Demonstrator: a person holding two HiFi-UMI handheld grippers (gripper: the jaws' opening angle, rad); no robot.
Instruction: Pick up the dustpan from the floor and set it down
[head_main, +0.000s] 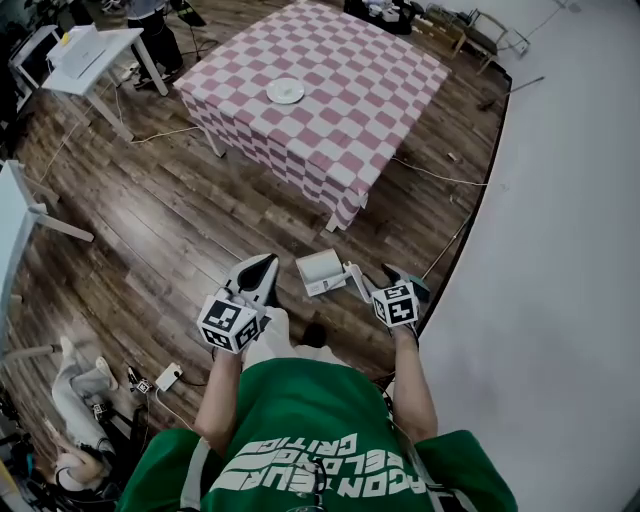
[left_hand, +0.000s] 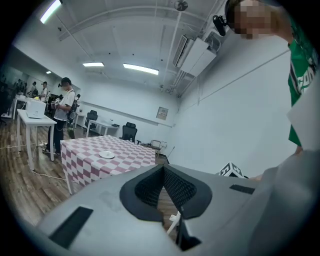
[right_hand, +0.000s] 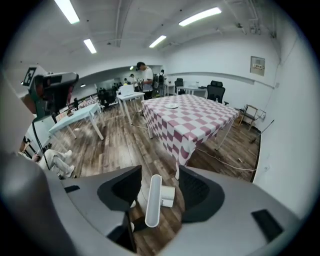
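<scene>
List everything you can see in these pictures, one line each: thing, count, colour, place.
dustpan: one, white, standing on the floor
table: one, pink-and-white checked cloth, mid-room
plate: one, white, on the table
desk: one, white, far left
cables: several, pale, across the floor
seated person: one, pale clothes, floor lower left
left claw: one, grey-black, shut, empty
right claw: one, grey-black, open round the dustpan's handle
shirt: one, green, on the wearer

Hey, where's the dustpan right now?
In the head view the dustpan lies on the wood floor just ahead of the person, near a corner of the checkered table; its handle stands between the open right tongs.
</scene>
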